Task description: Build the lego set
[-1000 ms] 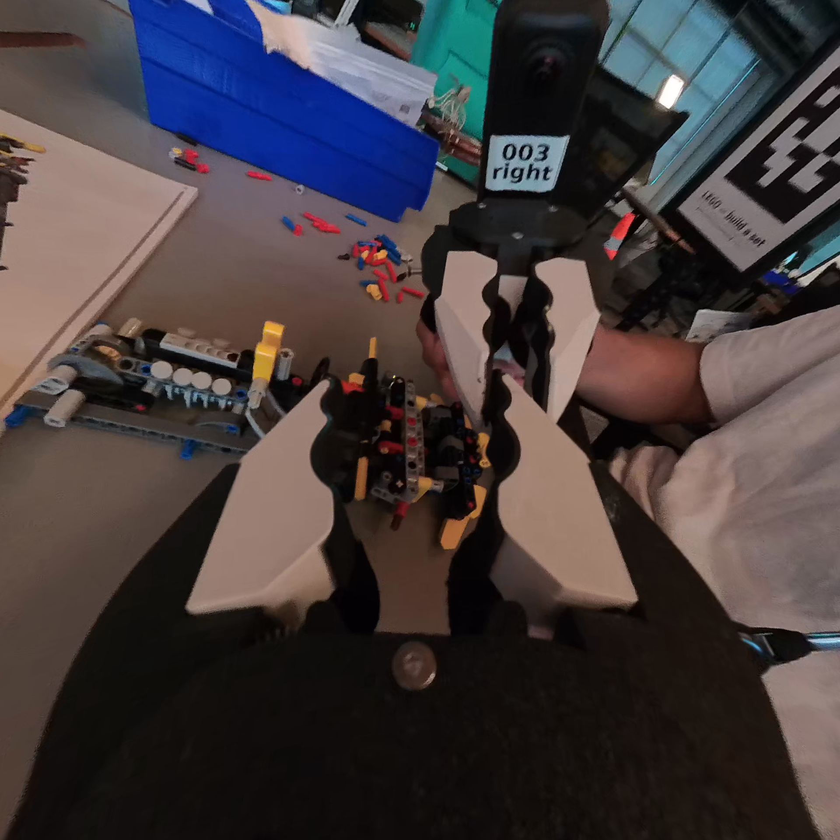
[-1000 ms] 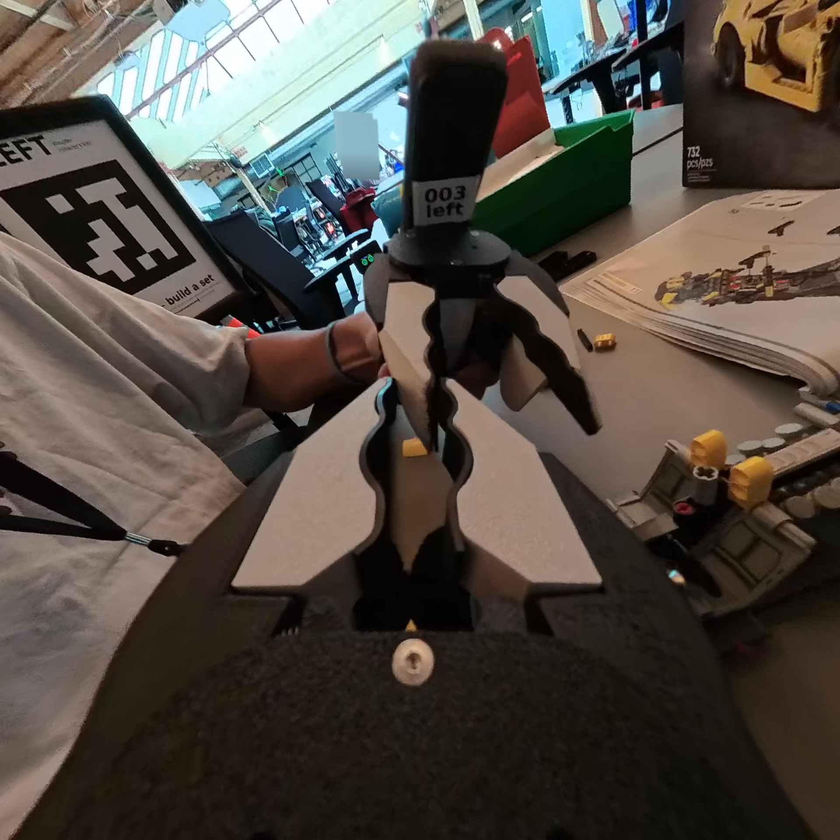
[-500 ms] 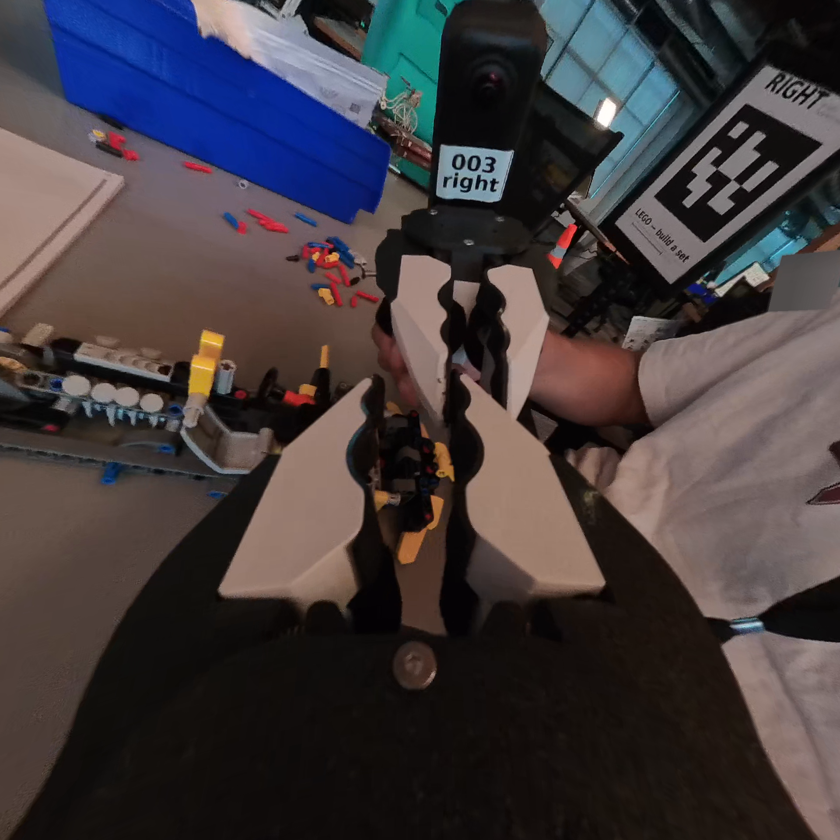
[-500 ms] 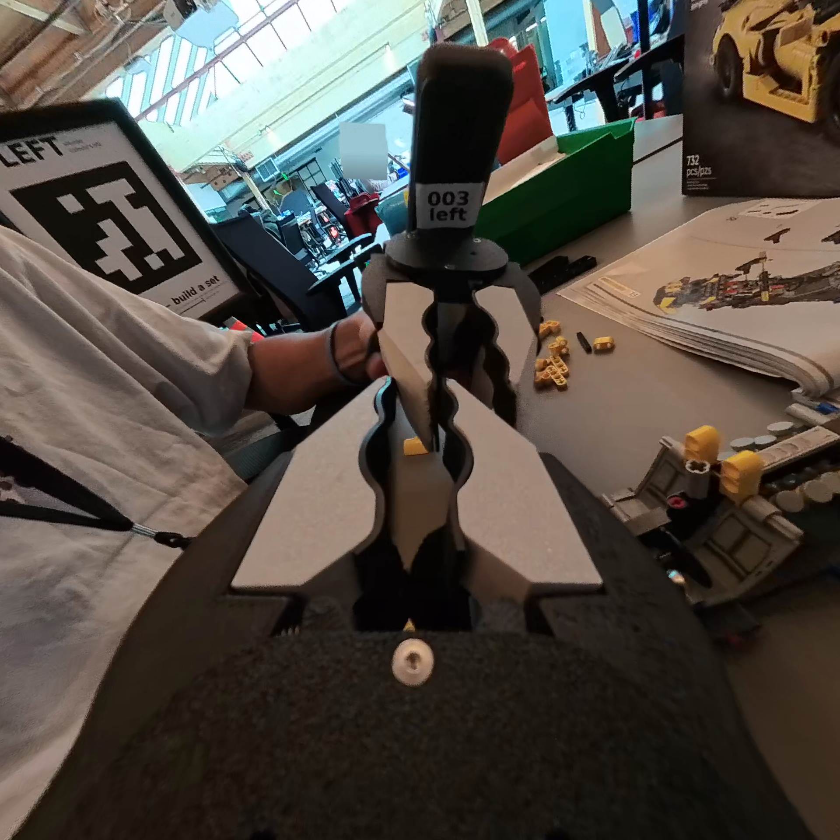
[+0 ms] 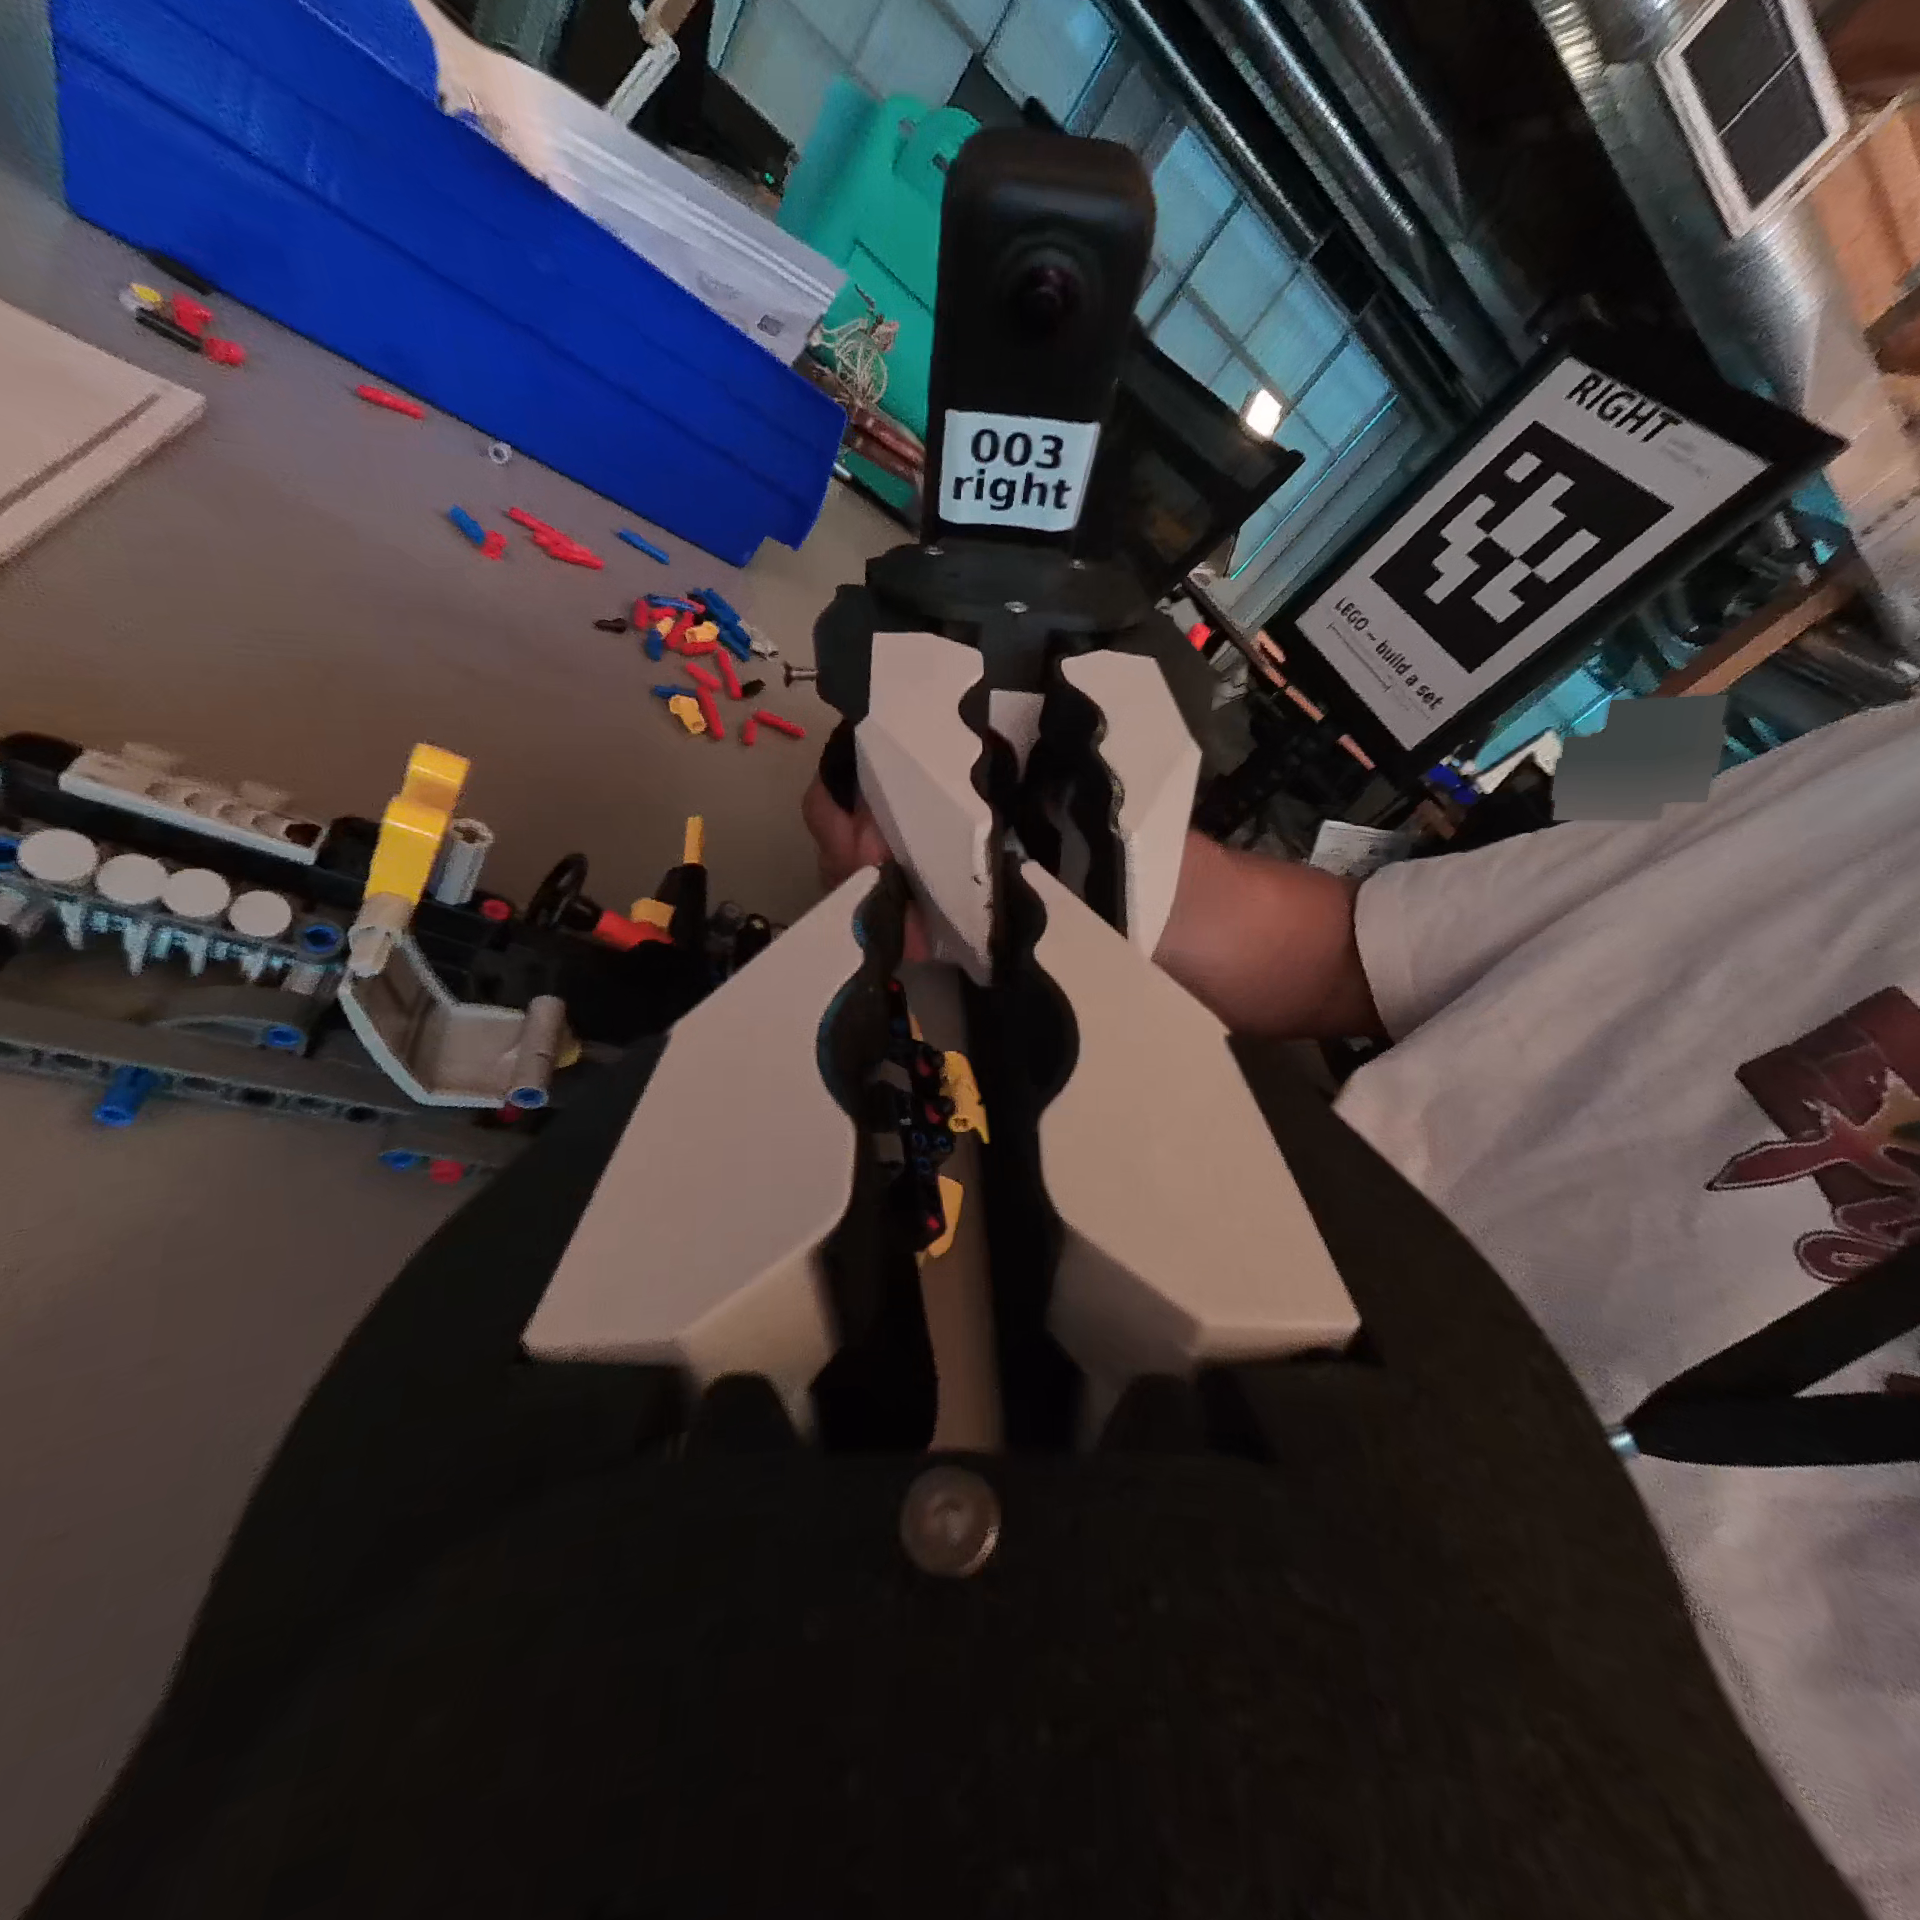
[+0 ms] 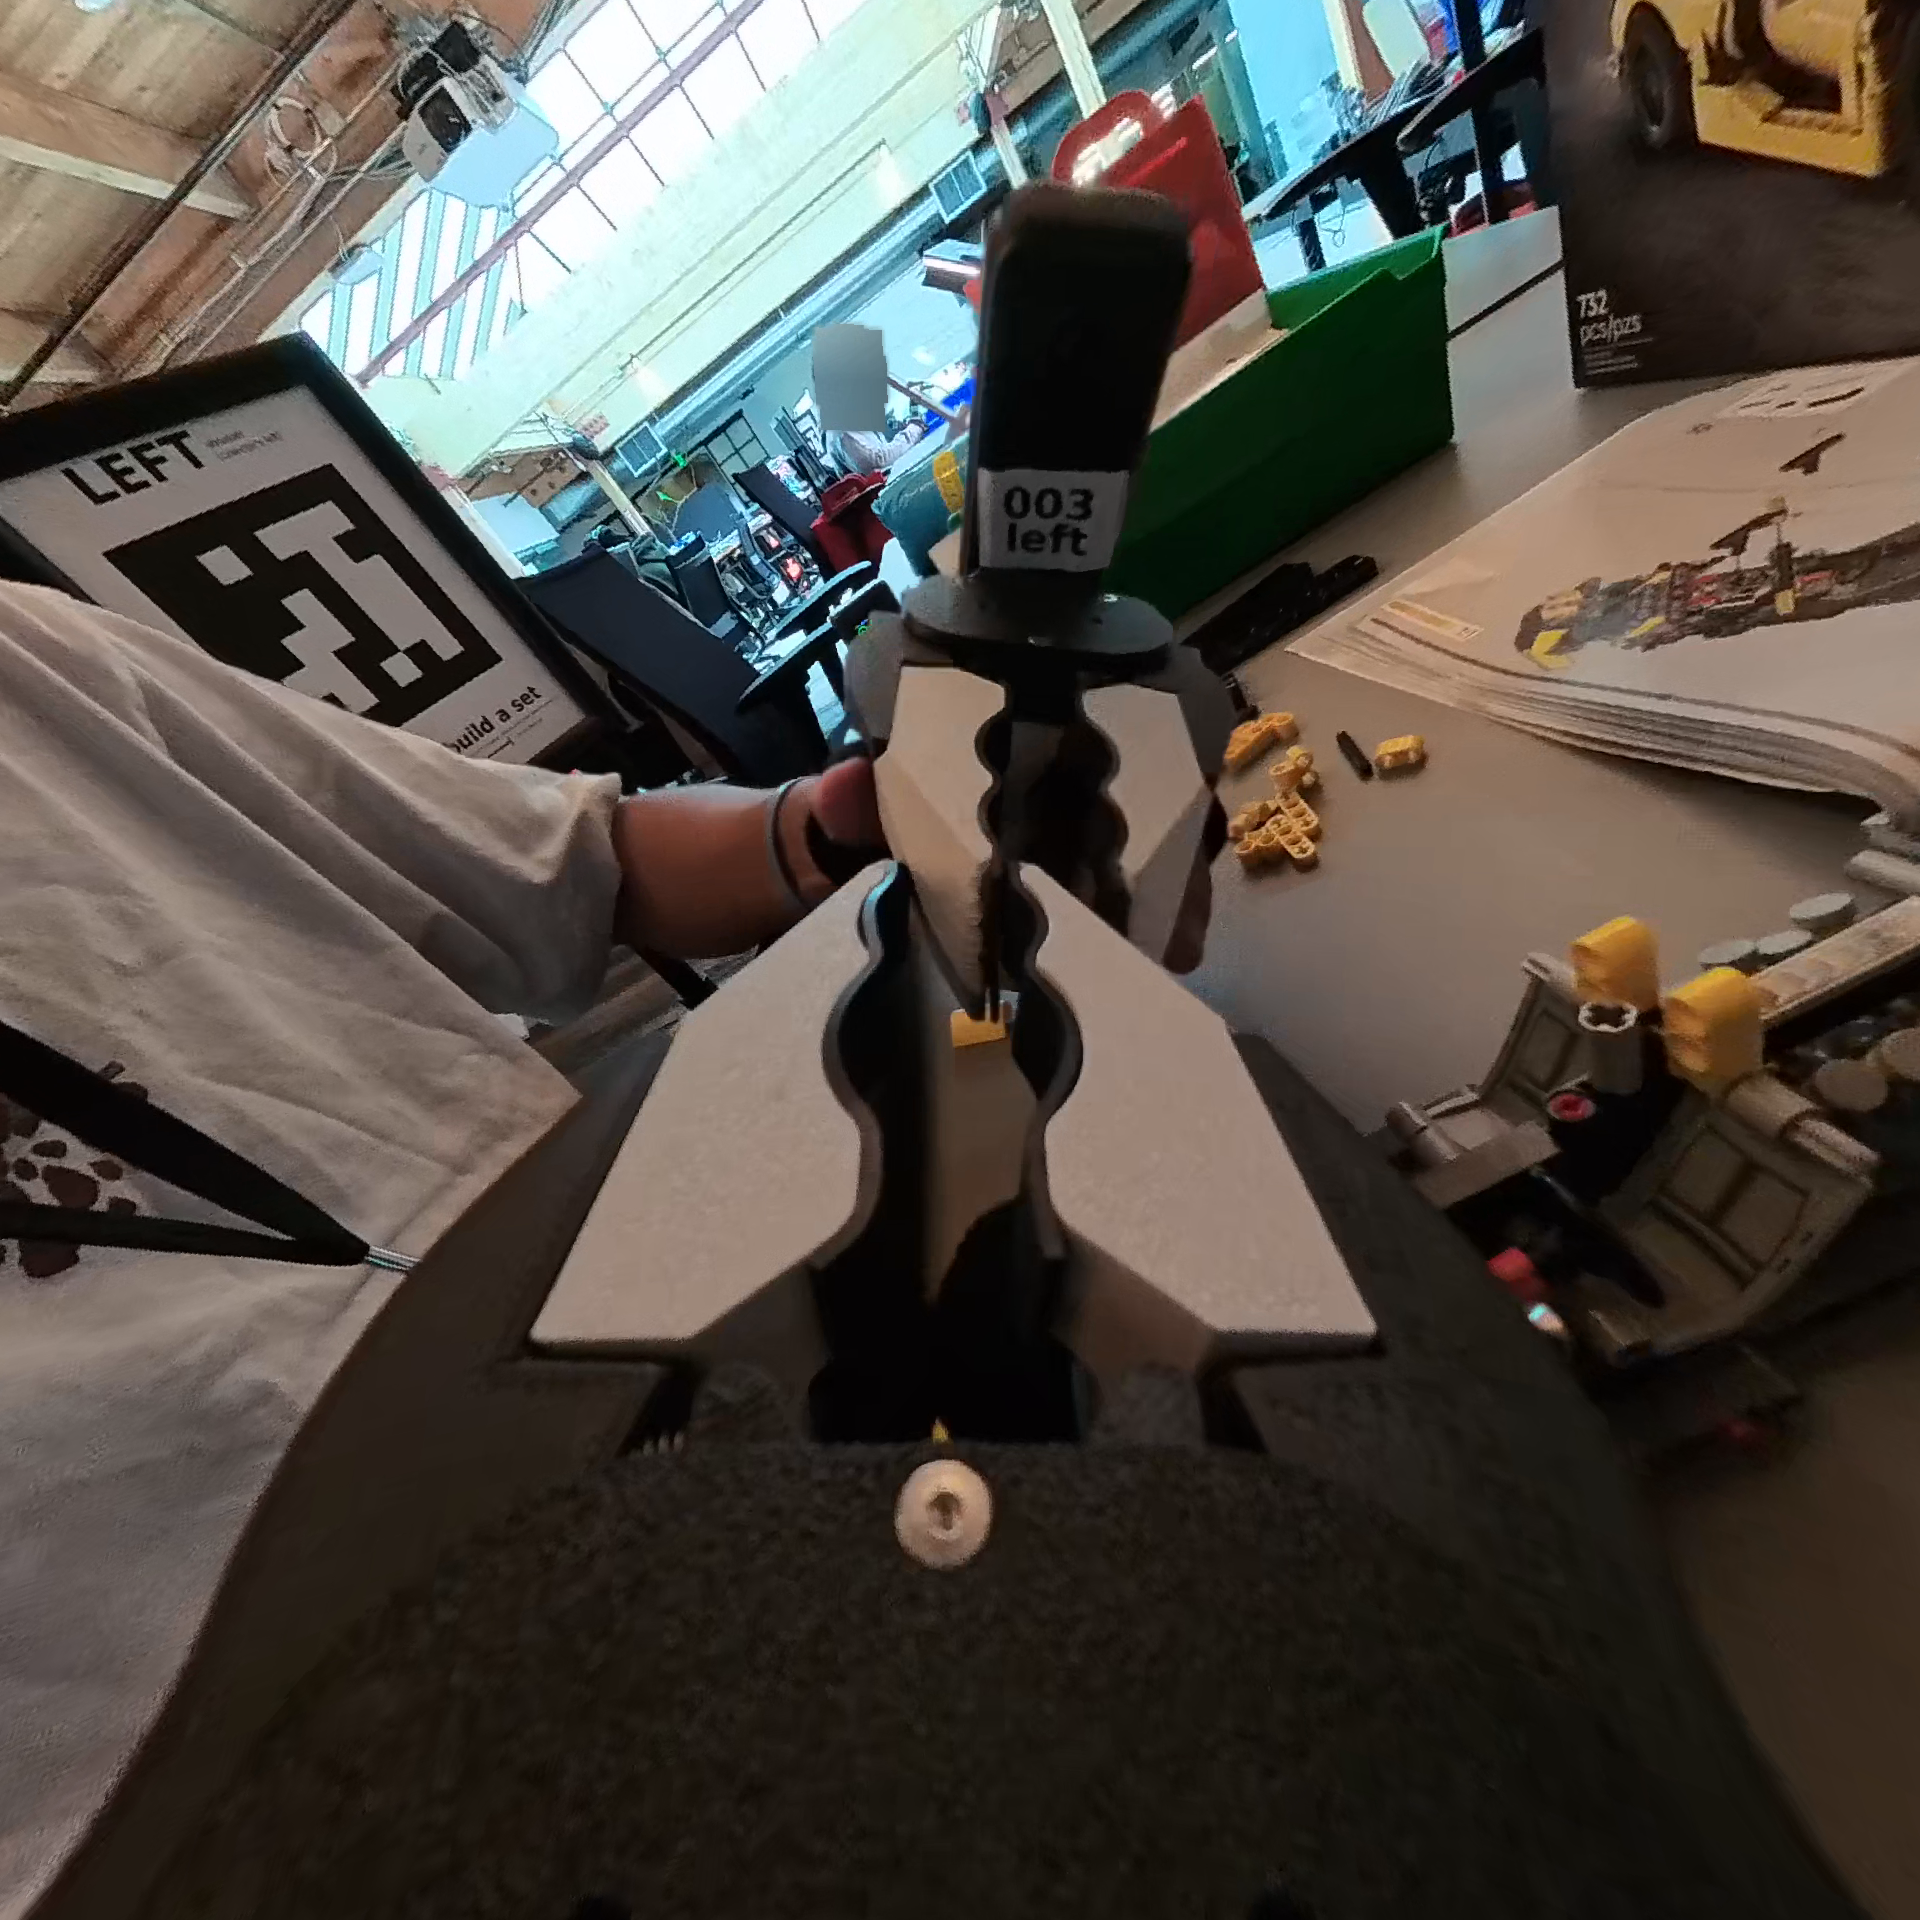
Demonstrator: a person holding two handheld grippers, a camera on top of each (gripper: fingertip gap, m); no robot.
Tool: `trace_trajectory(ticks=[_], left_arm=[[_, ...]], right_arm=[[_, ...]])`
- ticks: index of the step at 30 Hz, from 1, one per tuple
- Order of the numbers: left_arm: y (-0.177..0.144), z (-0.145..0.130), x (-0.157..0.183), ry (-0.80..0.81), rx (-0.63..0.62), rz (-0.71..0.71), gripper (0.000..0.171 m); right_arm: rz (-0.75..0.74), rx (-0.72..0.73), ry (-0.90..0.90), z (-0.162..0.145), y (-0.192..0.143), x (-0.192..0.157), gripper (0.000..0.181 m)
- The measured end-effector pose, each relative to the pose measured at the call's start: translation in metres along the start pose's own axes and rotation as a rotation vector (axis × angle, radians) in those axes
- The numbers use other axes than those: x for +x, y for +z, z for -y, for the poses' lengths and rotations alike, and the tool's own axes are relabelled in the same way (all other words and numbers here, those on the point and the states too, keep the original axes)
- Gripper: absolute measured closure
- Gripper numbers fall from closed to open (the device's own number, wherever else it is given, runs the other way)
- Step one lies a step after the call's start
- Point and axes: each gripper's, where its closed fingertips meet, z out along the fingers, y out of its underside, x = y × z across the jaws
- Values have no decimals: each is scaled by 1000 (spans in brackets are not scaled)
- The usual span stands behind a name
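two grippers tip to tip above the table, each closed on a lego part

we see the left gripper (image 5: 940, 914) in the left wrist view with its two fingers drawn near together, clamped on a small black, red and yellow sub-assembly (image 5: 920, 1117) that sits in the narrow gap between them, held above the table (image 5: 260, 644). facing it, the right gripper (image 5: 992, 883) points its tips toward ours, and the two sets of tips meet just above the sub-assembly. a hand (image 5: 847, 821) holds the right gripper from behind.

in the right wrist view, the right gripper (image 6: 961, 935) has its fingers almost together, and a small yellow piece (image 6: 977, 1027) is pinched between them near the tips. the left gripper (image 6: 992, 904) reaches in from the far side, its tips just above the yellow piece; we cannot tell whether they touch it.

the larger lego model (image 5: 260, 935), grey and black with yellow parts and a row of pale round studs, lies on the table to the left of the left gripper, apart from both grippers. loose red, blue and yellow pins (image 5: 696, 665) lie scattered farther back, before a blue bin (image 5: 416, 260). yellow connector pieces (image 6: 1278, 805) lie near an open instruction booklet (image 6: 1662, 623), with a green bin (image 6: 1299, 447) behind.
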Motion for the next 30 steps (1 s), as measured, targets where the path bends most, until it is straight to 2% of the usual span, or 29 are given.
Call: trace_trajectory(ticks=[8, 9, 11, 15, 18, 20, 23, 26, 28, 30], left_arm=[[-2, -6, 0, 102, -62, 61, 159], [-2, -8, -5, 114, -84, 93, 149], [-6, -12, -24, 121, -144, 216, 106], [-12, -17, -37, 189, -198, 313, 95], [-17, -19, -35, 167, -187, 285, 111], [-23, -20, -32, 142, -191, 248, 119], [-30, -28, -38, 142, -246, 269, 128], [-27, -41, -44, 131, -315, 282, 128], [-27, -51, -54, 158, -379, 328, 130], [-26, -55, -58, 218, -418, 352, 143]], right_arm=[[11, -20, -14, -4, 2, -3, 164], [5, -25, -17, -5, 2, -3, 164], [-11, -50, -48, -10, 0, -4, 165], [-22, -86, -22, -18, 1, -1, 164], [-51, -79, 21, -18, -6, 8, 165], [-94, 2, 7, -4, -25, 14, 159], [-285, 55, -64, 2, -62, 37, 150], [-479, -9, -219, -7, -89, 60, 144], [-503, -81, -260, -18, -93, 67, 145], [-473, -159, -218, -33, -88, 70, 145]])
